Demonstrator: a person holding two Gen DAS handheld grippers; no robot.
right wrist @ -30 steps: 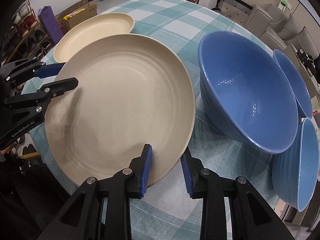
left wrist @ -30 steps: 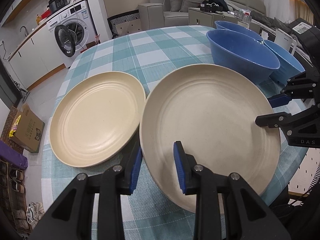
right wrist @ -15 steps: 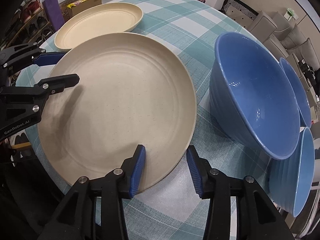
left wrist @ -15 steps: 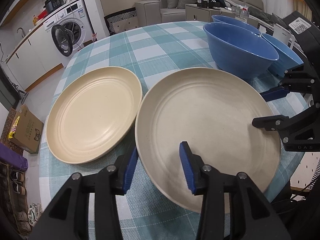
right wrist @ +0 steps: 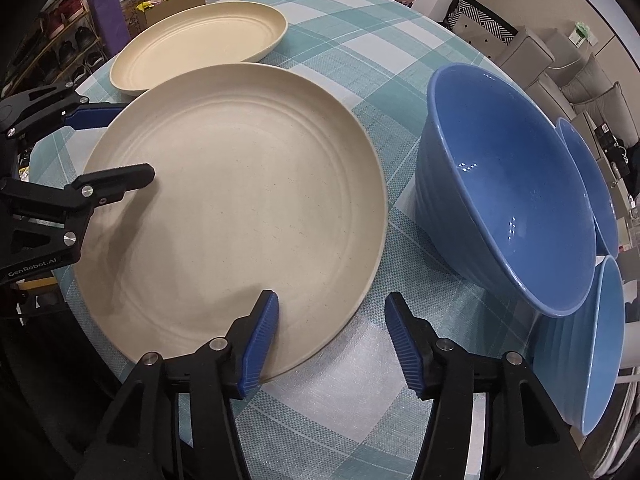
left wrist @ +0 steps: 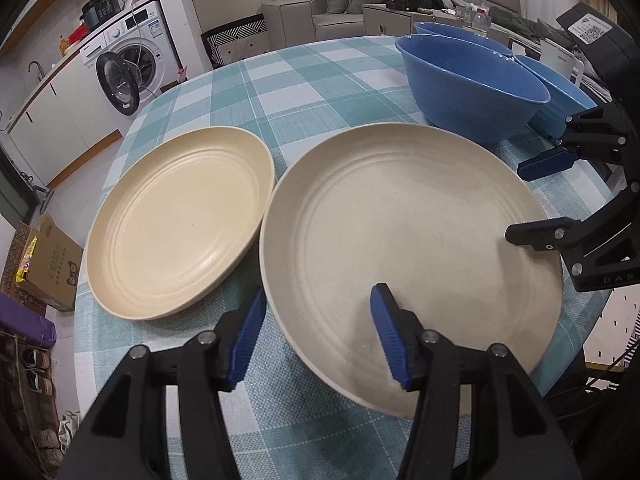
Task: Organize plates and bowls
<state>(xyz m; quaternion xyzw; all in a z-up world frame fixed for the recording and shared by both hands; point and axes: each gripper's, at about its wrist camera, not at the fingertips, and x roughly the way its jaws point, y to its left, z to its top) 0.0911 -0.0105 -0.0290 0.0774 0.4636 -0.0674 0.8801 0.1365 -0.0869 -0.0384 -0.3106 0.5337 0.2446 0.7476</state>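
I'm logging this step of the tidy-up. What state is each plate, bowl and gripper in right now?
Large beige plate: flat on the tablecloth, rim between both grippers' fingers, released.
Smaller cream plate: flat, empty, untouched.
Big blue bowl: upright, empty.
Two smaller blue bowls: tilted against it.
Left gripper: open, just been opening.
Right gripper: open, just been opening.
Washing machine door: open.

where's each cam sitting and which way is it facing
Left wrist: on the left tongs, aimed down across the large plate; the right tongs show at the picture's right.
Right wrist: on the right tongs, looking down at the same plate's rim and the blue bowl; the left tongs show at the picture's left.
Shared: both plates, the bowls, the checked tablecloth.
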